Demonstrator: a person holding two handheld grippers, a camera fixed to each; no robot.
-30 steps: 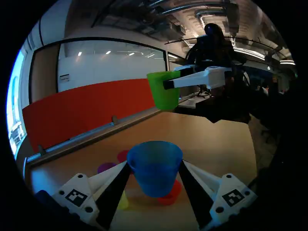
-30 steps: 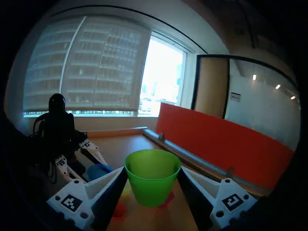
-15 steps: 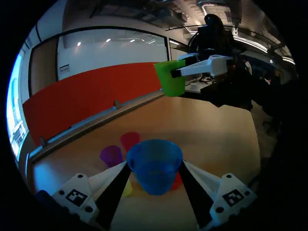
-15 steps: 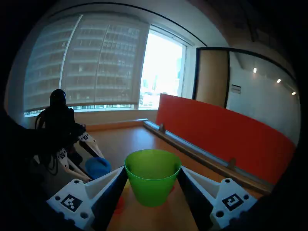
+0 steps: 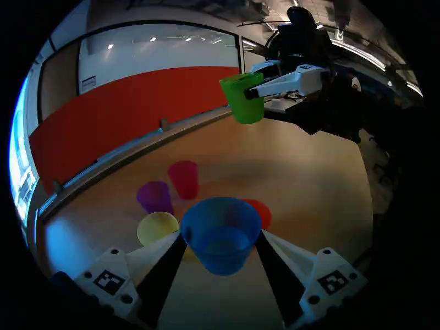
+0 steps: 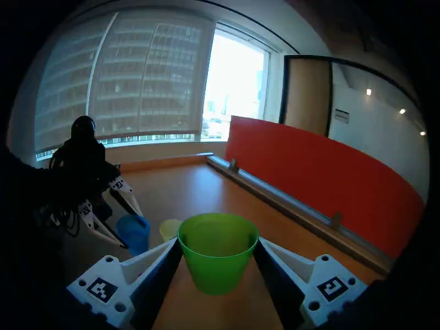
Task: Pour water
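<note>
The left claw (image 5: 220,235) is closed narrowly around a blue cup (image 5: 221,247); both fingers are pressed against its sides just under the rim, at the lower middle of the left gripper view. The cup is held upright with its mouth open to the camera. Whether water lies inside cannot be told from the tinted plastic.

The right claw (image 6: 218,242) is closed in the same way on a green cup (image 6: 218,258), one finger on each side, at the lower middle of the right gripper view. This cup is also kept upright, and no water can be made out in it.

In the left gripper view the right claw and the green cup are seen in the upper middle of the frame, lifted clear of the surface (image 5: 308,176) and only slightly tilted, well apart from the blue cup. In the right gripper view the left claw and the blue cup are found at the lower left, lower than the green cup.

Four more cups are set on the wooden surface behind the blue cup. A yellow cup (image 5: 158,228) is placed just left of it, and a red cup (image 5: 259,212) just right of it, partly hidden. A purple cup (image 5: 155,197) and a pink cup (image 5: 184,179) are stood close together farther back.

A red partition (image 5: 121,121) is run along the far edge of the surface, and a bright window (image 6: 236,88) is seen at the top of the right gripper view
</note>
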